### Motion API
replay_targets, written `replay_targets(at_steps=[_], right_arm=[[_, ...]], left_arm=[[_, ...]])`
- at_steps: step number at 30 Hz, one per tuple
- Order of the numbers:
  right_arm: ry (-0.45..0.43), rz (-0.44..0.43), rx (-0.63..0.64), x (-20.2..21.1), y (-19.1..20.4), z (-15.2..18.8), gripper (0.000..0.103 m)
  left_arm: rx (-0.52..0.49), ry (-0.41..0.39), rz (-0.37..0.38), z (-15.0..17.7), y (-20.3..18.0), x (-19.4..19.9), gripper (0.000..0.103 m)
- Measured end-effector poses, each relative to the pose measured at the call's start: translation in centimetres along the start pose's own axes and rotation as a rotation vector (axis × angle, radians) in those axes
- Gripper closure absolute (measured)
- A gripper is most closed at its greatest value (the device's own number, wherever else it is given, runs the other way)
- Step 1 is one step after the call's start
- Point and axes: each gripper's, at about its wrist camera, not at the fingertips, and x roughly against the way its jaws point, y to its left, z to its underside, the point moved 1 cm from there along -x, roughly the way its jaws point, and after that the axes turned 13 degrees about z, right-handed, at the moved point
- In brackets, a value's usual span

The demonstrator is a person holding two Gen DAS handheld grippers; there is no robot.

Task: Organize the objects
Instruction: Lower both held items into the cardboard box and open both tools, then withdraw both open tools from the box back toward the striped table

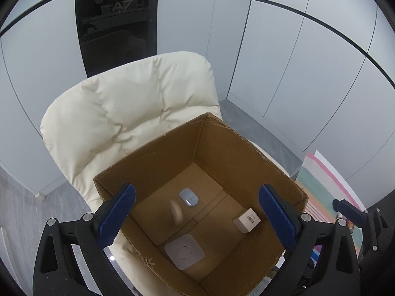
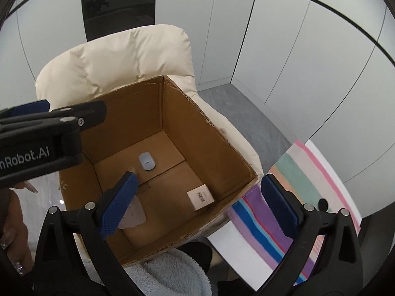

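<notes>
A brown box with 4 things in it sits on a cream chair.

The cardboard box (image 1: 246, 157) is open at the top and rests on the soft chair (image 1: 128, 108). On its floor lie a grey mouse (image 1: 188, 196), a small white packet (image 1: 246, 220) with a bar code, a flat grey square pad (image 1: 184, 251) and a blurry tan round thing (image 1: 175, 212). The left gripper (image 1: 197, 219) hangs over the box, jaws wide apart, holding nothing. The right gripper (image 2: 197, 207) is wide apart too, over the box's near corner, beside a striped cloth (image 2: 296, 197).
</notes>
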Motion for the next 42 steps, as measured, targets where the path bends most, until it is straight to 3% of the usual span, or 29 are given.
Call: replay_targets(at_steps=[11,20,33,42], right_arm=[[0.008,0.002,-0.031,1.4,-1.1,0.7,0.001],[0.019,0.017,-0.067,4.1,-2.1,2.6,0.001],[0.108,0.012,-0.183,7.9,-3.5,8.8,0.001],[0.129,0.019,-0.241,10.5,-4.7,12.5,0.001]], left_arm=[[-0.015,-0.014,-0.007,0.3,-0.5,1.9,0.002],[-0.060,-0.002,0.000,2.4,-1.2,4.6,0.002],[-0.114,0.080,0.104,8.2,-0.6,8.6,0.002],[-0.169,0.140,0.115,10.9,-2.0,8.9,0.002]])
